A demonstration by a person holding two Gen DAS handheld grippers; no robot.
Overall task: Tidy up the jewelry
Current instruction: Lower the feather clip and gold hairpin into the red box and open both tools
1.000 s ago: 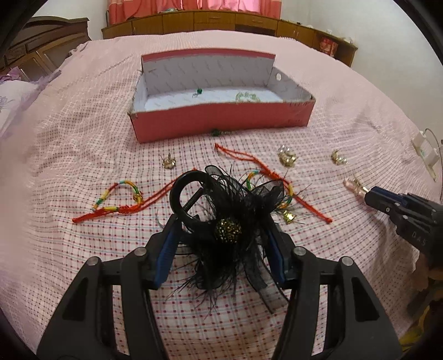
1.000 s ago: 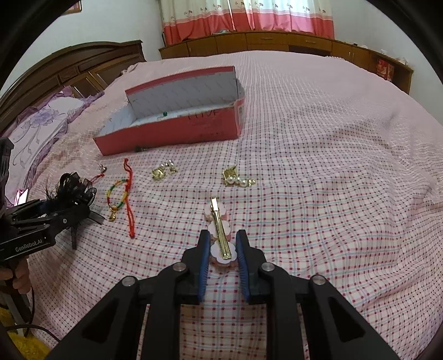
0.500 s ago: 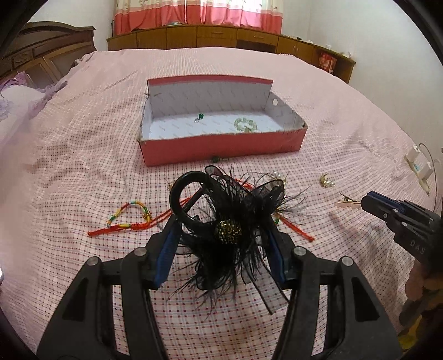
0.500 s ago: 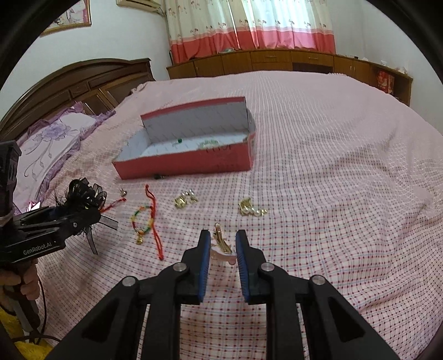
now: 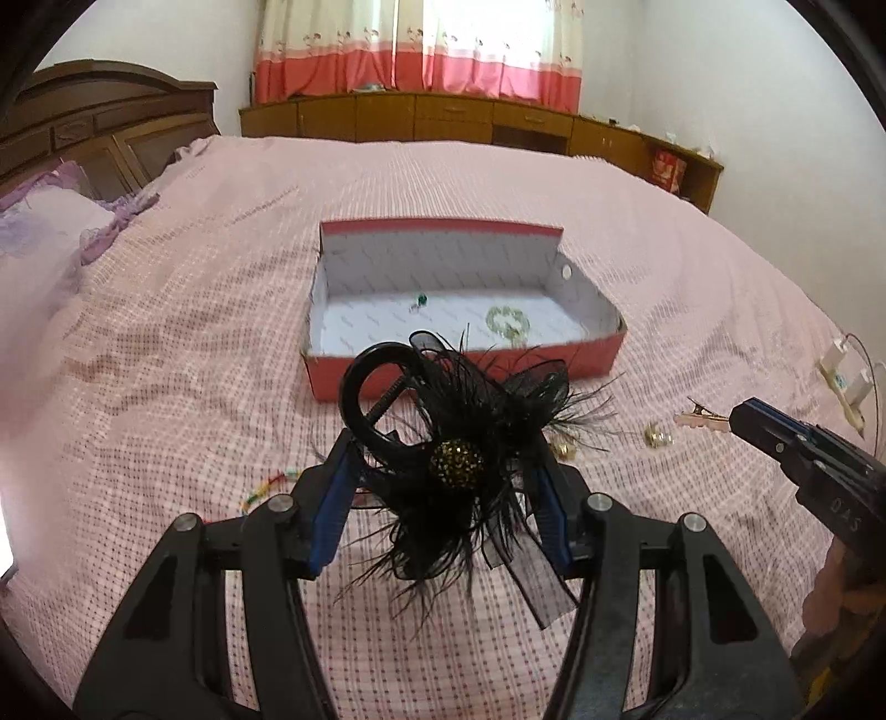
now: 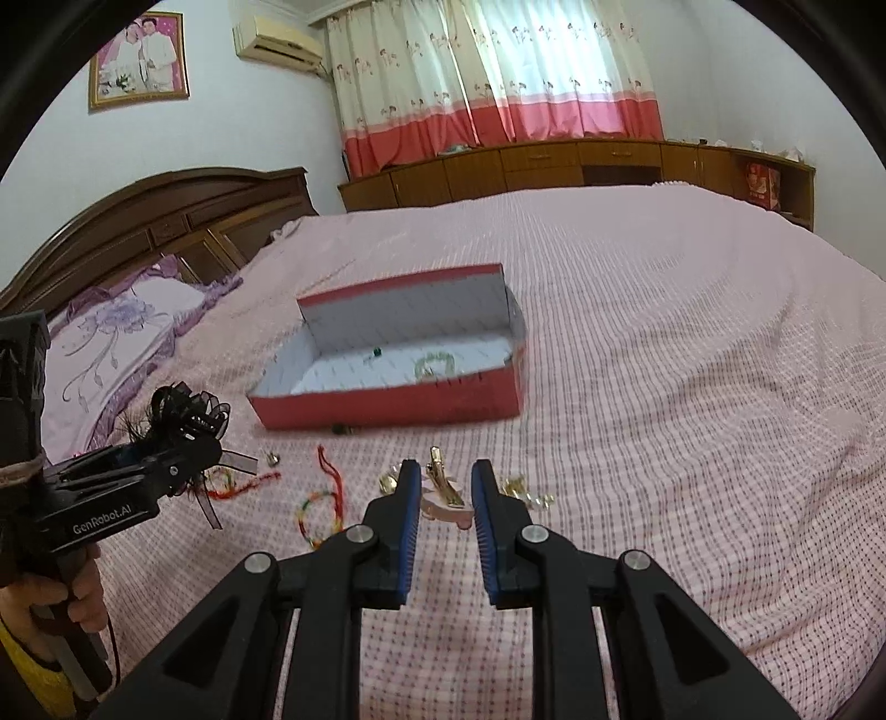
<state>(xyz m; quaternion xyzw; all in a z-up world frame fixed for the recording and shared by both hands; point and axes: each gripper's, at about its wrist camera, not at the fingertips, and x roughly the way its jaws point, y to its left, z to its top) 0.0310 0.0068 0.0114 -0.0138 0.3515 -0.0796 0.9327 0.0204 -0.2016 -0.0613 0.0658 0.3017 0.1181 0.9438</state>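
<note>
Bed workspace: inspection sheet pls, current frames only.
Surface: pink checked bedspread, wrinkled at right.
Box: red box open; green-stone piece and pale bracelet inside.
Loose jewelry: red cords, beaded bracelet, gold earrings on the spread; small dark piece by the box front.
Left gripper: shut on black feather clip, lifted off the spread.
Right gripper: shut on pink-gold hair clip.
Clutter: white adapter at bed edge.
Cables: thin wire by the adapter.
Surroundings: headboard, pillow, low cabinets, curtains, framed photo, air conditioner.
</note>
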